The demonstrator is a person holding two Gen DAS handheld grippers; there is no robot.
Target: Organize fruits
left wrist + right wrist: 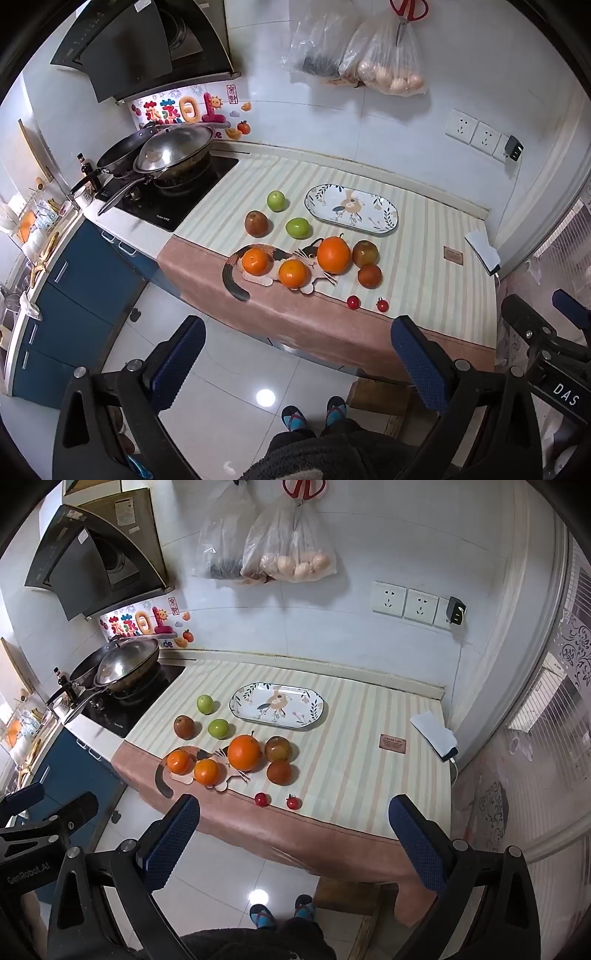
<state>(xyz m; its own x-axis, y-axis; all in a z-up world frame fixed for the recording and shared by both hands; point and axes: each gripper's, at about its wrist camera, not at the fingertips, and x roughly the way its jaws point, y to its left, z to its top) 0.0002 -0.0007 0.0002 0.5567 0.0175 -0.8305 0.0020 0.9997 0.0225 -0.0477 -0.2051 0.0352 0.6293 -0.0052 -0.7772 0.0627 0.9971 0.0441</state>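
Note:
Fruit lies loose on a striped cloth over the counter. A big orange (333, 254) (244, 752) sits in the middle, with two small oranges (255, 261) (206, 771) to its left. Two green fruits (276, 200) (218, 728) and three brownish fruits (256, 223) (279, 772) lie around them. Two cherry tomatoes (353, 302) (261, 799) lie near the front edge. An oval patterned plate (351, 209) (277, 704) stands empty behind. My left gripper (299, 358) and right gripper (295, 838) are open and empty, held in front of the counter above the floor.
A hob with stacked pans (166, 155) (118, 664) is at the left. A white cloth on a phone (482, 251) (434, 734) lies at the counter's right end. Bags and scissors (284, 554) hang on the wall. A wooden stool (351, 897) stands under the counter edge.

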